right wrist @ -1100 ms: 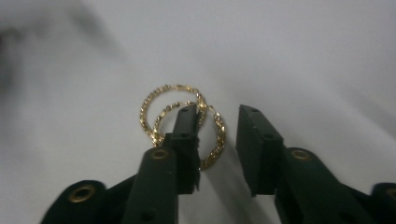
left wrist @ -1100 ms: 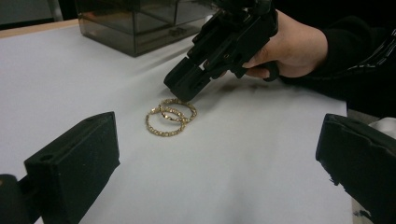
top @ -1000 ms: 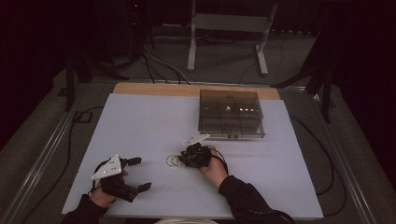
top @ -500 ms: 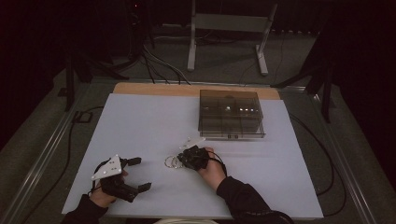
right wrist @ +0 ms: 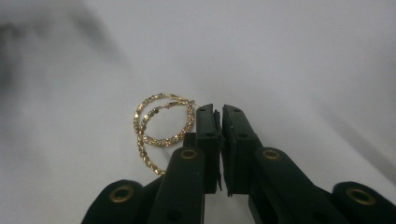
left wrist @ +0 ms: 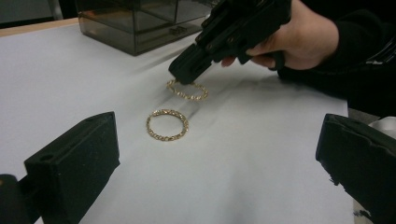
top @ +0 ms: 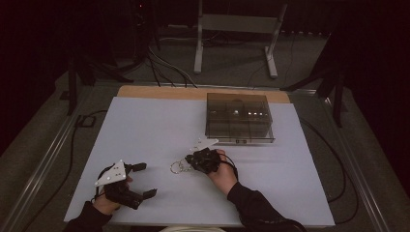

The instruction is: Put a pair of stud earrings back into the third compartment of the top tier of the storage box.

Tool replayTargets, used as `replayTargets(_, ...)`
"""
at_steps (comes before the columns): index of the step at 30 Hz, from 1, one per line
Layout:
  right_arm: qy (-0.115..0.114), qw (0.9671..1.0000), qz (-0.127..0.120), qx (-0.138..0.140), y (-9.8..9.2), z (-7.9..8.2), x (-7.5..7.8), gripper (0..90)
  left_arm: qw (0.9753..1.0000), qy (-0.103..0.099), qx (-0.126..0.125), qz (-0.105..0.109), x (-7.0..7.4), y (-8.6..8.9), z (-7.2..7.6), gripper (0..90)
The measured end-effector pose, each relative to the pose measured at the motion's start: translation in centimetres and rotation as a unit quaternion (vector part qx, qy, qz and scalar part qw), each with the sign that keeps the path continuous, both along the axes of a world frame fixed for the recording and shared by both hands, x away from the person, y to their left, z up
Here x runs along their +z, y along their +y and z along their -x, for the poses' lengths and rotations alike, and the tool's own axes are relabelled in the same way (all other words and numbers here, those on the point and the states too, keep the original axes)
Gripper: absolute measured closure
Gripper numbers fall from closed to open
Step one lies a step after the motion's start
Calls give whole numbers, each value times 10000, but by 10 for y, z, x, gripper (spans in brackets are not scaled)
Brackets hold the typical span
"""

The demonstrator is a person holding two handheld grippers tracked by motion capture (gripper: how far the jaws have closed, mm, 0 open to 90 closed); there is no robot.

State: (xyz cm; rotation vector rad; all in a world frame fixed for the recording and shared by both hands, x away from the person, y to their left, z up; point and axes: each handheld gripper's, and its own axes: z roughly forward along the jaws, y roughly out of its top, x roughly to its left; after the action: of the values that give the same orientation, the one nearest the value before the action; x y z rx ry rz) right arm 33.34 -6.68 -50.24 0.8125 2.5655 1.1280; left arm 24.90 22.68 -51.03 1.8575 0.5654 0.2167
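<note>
hoop earrings (left wrist: 168, 125) lie flat on the white mat (top: 159, 125), just at nine o'clock of the right gripper (right wrist: 219, 114), its jaws nearly shut and holding nothing; the left gripper (left wrist: 219, 154), jaws wide, sits farther off.

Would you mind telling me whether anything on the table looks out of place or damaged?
Nothing looks damaged or spilled. Two gold hoop earrings lie loose on the white table, outside the smoked-plastic organizer box. The right tool, jaws nearly shut, sits at the farther hoop's edge; the left tool rests open nearby.
</note>
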Motion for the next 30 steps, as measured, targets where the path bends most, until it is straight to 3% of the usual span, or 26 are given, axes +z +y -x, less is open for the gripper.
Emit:
replayTargets(13, -182, 9997, -92, 98, -7, 3, 23, 865, 10000, 12, -3, 0, 0, 0, -1, 5)
replayTargets(30, -455, 9980, -384, -218, -39, -3, 61, 865, 10000, 18, 8, 10, 0, -1, -1, 5)
